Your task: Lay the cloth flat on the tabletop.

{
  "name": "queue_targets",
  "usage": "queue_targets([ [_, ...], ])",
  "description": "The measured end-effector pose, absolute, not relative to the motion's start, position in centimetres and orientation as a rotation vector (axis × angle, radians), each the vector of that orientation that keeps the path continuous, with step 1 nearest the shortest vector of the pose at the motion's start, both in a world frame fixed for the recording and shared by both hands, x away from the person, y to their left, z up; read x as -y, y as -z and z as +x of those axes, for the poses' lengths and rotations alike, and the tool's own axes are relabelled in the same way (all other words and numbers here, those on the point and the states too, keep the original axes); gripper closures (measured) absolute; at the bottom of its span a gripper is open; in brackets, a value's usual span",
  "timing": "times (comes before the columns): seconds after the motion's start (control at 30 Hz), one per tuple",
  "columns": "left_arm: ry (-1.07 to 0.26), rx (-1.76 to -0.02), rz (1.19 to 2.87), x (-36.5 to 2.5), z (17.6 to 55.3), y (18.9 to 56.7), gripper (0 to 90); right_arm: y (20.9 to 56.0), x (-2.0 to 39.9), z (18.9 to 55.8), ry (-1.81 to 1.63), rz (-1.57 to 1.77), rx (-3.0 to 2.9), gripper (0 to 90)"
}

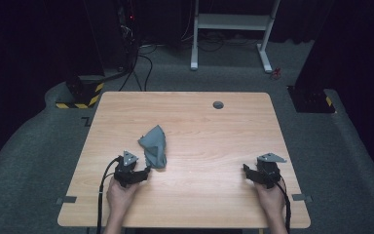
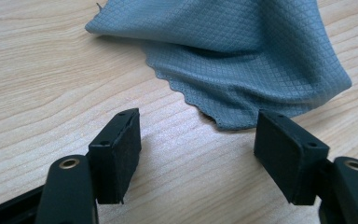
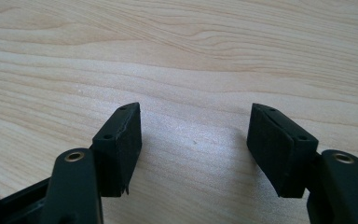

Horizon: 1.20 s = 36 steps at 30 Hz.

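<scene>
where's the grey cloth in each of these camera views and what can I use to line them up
High view: the grey cloth lies crumpled left of the table's middle, just beyond the left gripper.
Left gripper view: it spreads across the top, its scalloped edge just past the open jaws.
Right gripper view: the cloth is not in it; open jaws over bare wood.
Shared landmark: the light wooden table, whose grain runs through all three.

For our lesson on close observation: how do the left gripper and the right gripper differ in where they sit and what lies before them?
The left gripper sits beside the grey cloth, whose scalloped edge lies just ahead of its jaws; the right gripper is far from the cloth, with bare table ahead. The left points up-right in the high view, the right leftwards. Both are open and empty.
</scene>
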<state>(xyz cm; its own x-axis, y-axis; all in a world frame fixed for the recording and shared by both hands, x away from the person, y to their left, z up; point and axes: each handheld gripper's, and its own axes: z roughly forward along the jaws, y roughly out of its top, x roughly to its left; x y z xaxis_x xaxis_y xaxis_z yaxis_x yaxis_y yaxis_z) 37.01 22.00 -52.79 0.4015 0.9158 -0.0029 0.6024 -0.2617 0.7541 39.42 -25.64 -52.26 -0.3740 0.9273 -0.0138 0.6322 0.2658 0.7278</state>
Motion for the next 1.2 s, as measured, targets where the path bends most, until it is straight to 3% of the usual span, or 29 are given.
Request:
queue_targets([
  [0.57, -0.573, -1.283, 1.987, -21.8, 37.1, 52.8, 27.3, 52.3, 25.7, 39.5, -0.895, 1.405, -2.101, 35.5],
  [1.2, -0.534, -1.208, 1.955, -21.2, 36.2, 51.4, 28.6, 52.3, 25.6, 39.4, -0.896, 1.409, -2.103, 35.0],
])
